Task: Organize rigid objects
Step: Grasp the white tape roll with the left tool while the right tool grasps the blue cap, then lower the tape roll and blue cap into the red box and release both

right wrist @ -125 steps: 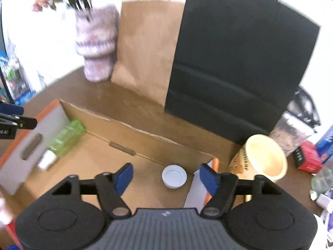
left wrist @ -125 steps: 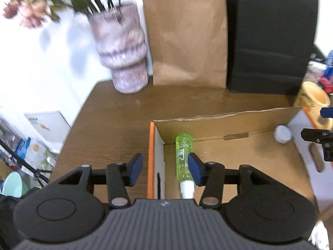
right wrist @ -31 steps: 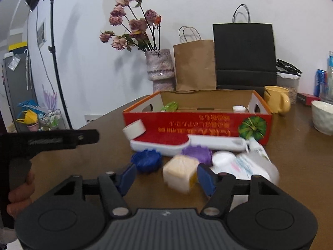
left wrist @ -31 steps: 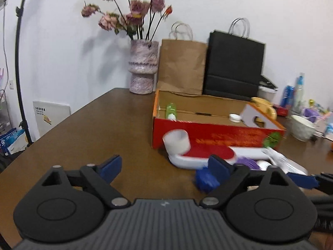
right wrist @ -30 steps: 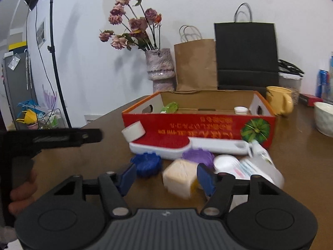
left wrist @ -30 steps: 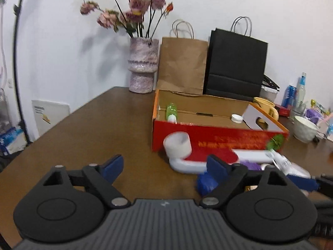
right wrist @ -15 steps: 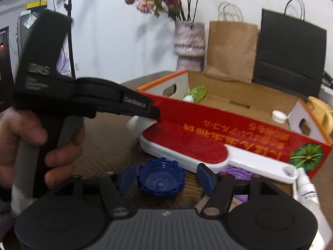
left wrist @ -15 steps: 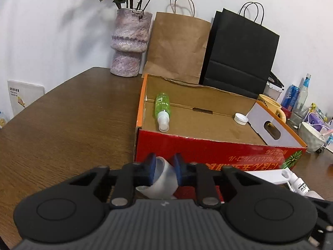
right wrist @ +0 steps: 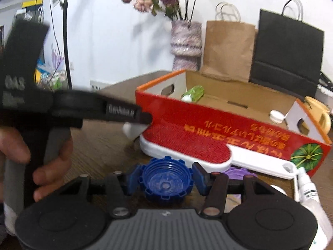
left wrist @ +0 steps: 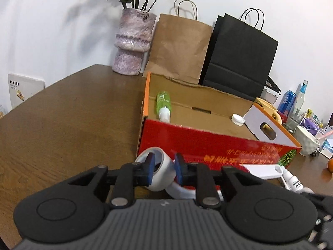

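Left wrist view: left gripper (left wrist: 163,169) clamped on white tape roll (left wrist: 160,174), near wall of red cardboard box (left wrist: 197,141); green bottle (left wrist: 163,102) inside, far left.

Right wrist view: right gripper (right wrist: 165,179) closed around blue ridged cap (right wrist: 165,182) on brown wooden table (right wrist: 100,143).

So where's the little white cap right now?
The white cap lies inside the cardboard box, near its right end by the white flap, far from the green bottle on the left.
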`<state>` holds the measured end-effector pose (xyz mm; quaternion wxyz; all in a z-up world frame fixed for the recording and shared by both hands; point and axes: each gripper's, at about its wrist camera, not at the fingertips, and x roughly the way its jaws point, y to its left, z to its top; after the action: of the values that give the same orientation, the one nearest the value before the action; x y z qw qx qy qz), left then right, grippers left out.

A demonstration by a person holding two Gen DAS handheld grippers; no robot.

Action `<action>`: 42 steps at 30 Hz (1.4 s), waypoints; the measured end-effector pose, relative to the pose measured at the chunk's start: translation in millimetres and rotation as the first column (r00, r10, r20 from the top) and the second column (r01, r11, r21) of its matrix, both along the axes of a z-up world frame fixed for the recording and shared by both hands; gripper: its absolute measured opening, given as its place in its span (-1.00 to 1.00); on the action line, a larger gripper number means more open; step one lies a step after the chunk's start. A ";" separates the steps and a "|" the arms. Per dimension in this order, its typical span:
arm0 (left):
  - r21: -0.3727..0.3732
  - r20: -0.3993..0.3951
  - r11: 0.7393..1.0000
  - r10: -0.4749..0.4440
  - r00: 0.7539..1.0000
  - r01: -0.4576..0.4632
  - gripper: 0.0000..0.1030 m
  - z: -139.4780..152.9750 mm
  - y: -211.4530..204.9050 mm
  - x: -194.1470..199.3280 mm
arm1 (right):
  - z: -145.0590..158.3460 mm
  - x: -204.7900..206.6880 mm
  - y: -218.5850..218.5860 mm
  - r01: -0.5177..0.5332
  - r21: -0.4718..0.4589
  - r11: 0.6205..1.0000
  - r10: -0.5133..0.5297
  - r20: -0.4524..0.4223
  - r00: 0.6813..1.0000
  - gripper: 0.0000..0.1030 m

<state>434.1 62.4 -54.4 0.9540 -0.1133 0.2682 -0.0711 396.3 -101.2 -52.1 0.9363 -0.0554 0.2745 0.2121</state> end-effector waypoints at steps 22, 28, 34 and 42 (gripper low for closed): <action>0.196 0.159 0.974 0.079 0.984 -0.110 -0.90 55.5 -24.7 -168.9 | 64.2 -117.5 -66.3 0.103 0.128 0.986 -0.124 0.169 0.978 0.02; 0.213 0.216 0.974 0.023 0.976 -0.070 -0.90 66.6 -56.8 -258.5 | 76.1 -205.5 -81.6 0.129 0.122 0.984 -0.157 0.261 0.952 0.02; 0.252 0.235 0.967 -0.076 0.969 0.015 -0.90 69.4 -87.7 -306.0 | 71.3 -250.1 -102.3 0.156 0.136 0.978 -0.188 0.262 0.946 0.02; 0.261 0.248 0.964 -0.108 0.963 0.041 -0.90 74.6 -100.7 -311.3 | 69.6 -267.7 -115.7 0.170 0.168 0.971 -0.212 0.276 0.938 0.02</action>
<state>122.8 -38.3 20.3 0.9841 0.0301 0.1519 -0.0867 128.6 -216.9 17.5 0.9842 0.0073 0.1217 0.1285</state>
